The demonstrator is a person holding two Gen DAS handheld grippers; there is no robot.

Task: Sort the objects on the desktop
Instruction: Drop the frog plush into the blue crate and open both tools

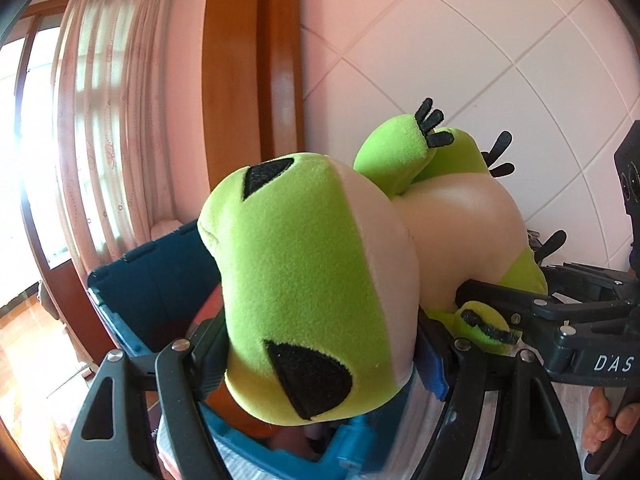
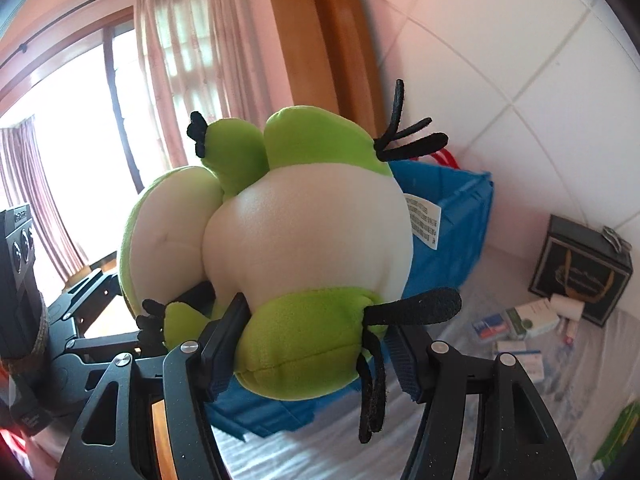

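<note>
I've got the frog plush (image 1: 304,280) clamped head in left claw (image 1: 320,360), leg in right claw (image 2: 316,344), carried above the blue bin (image 2: 448,216) at 12 o'clock; next, lower and release.

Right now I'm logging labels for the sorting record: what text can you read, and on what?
"DAS": white letters on the right gripper body.
Plush frog sewn tag: print too small.
Black box: gold emblem text blurred.
Small cartons: unreadable.

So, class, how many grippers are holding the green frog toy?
2: the left gripper clamps the frog toy by its head; the right gripper clamps a leg.
</note>
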